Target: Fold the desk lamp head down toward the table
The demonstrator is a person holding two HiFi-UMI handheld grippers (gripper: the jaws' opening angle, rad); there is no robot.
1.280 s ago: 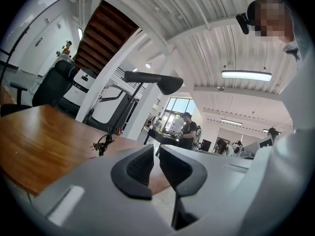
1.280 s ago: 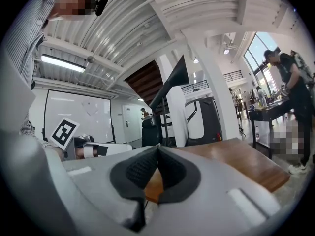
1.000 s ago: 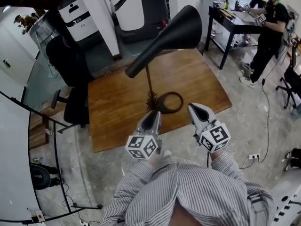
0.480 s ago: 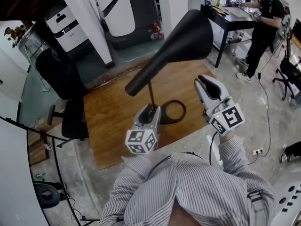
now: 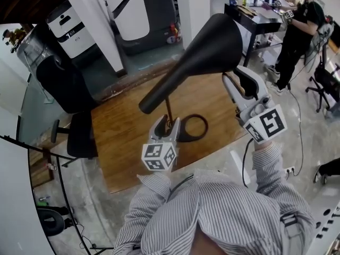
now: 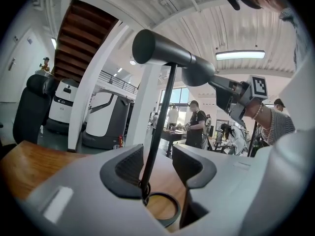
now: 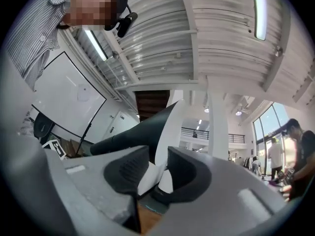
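One black lamp head (image 5: 196,49) slants above the wooden counter (image 5: 122,137) in the head view, narrow end low left and wide mouth upper right. The right claw (image 5: 240,79) is just beside that mouth and nearer it. The left claw (image 5: 169,122) sits low at the stem (image 5: 170,106).

Left gripper view: the jaws are opening, with the stem between them, ungripped.

Right gripper view: the jaws are opening and empty. The head lies just ahead, its rim partly hidden.
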